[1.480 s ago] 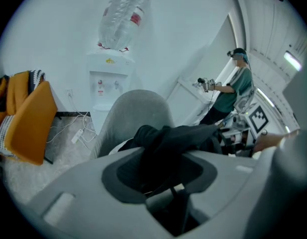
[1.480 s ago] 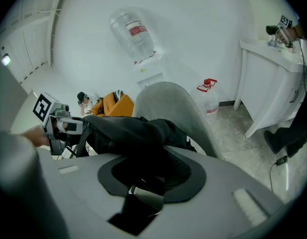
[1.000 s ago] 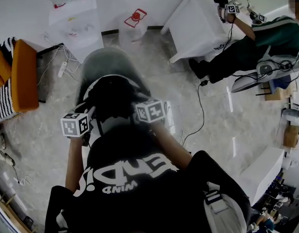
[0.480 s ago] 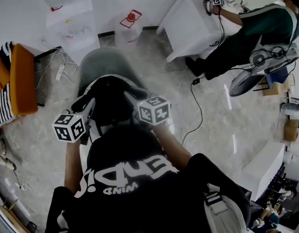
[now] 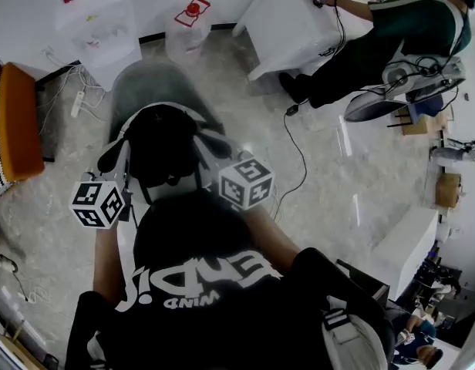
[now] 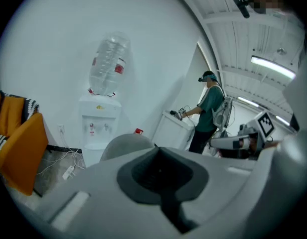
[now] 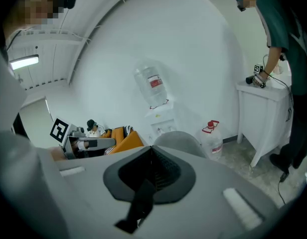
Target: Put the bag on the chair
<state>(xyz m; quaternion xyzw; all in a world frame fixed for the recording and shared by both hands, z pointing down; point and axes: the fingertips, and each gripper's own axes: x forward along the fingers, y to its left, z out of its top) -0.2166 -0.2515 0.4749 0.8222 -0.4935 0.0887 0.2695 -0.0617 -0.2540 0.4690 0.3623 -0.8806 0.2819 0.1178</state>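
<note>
Holds a black bag (image 5: 160,141) above the seat of a grey chair (image 5: 154,83), just in front of its rounded backrest, with a gripper on each side. Clamps the left gripper (image 6: 161,169) on a dark strap (image 6: 176,213) of the bag, jaws pressed together around it, the strap trailing out below. Grips likewise with the right gripper (image 7: 152,169), jaws closed on a black strap (image 7: 137,205) that hangs down and to the left from the pads.

Shows, from the head view, the left cube (image 5: 97,204) beside the bag's near left corner and the right cube (image 5: 247,182) at its near right. Cannot tell from any view whether the bag's bottom rests on the seat.

Looks past both sets of jaws to the chair's backrest and, behind it, a white water dispenser (image 6: 97,126) topped with a clear bottle (image 6: 107,63) against the wall. Takes in an orange cushion (image 5: 18,118) at the left and a jug with a red cap (image 5: 187,23) on the pale floor near the dispenser. Also catches a second person in a green top (image 5: 411,25) standing at a white cabinet (image 5: 288,25), well apart from the chair.
</note>
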